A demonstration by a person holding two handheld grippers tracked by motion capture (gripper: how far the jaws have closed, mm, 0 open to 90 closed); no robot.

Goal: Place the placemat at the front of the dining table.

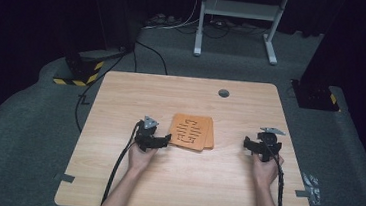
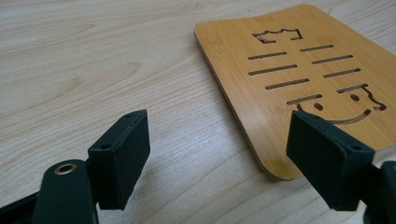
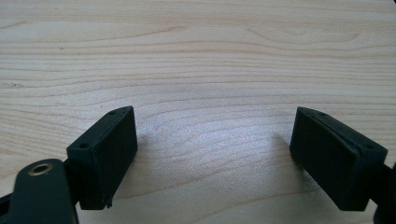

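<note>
A dark room with grey carpet surrounds a pale wooden tabletop (image 1: 114,177), bare but for a small stack of bamboo trivets (image 1: 192,132) near its middle and a round grey cable plug (image 1: 223,93) toward the far edge.

The left gripper (image 1: 163,141) rests low just beside the stack's left edge, jaws spread wide with nothing between them. In the left gripper view, one jaw stands over bare wood and the other over the trivets' near corner. It looks placed to close on that edge, since thin flat boards give little else to pinch.

The trivets lie flat, two or more, the top one shifted slightly so a lower edge shows at the right. The top board is warm orange-brown with rounded corners, cut through with short parallel slots and what looks like a smiling face with a crown-like shape.

The right gripper (image 1: 248,145) sits well apart to the right over bare tabletop, also wide open and empty, probably waiting to steady or receive a board.
</note>
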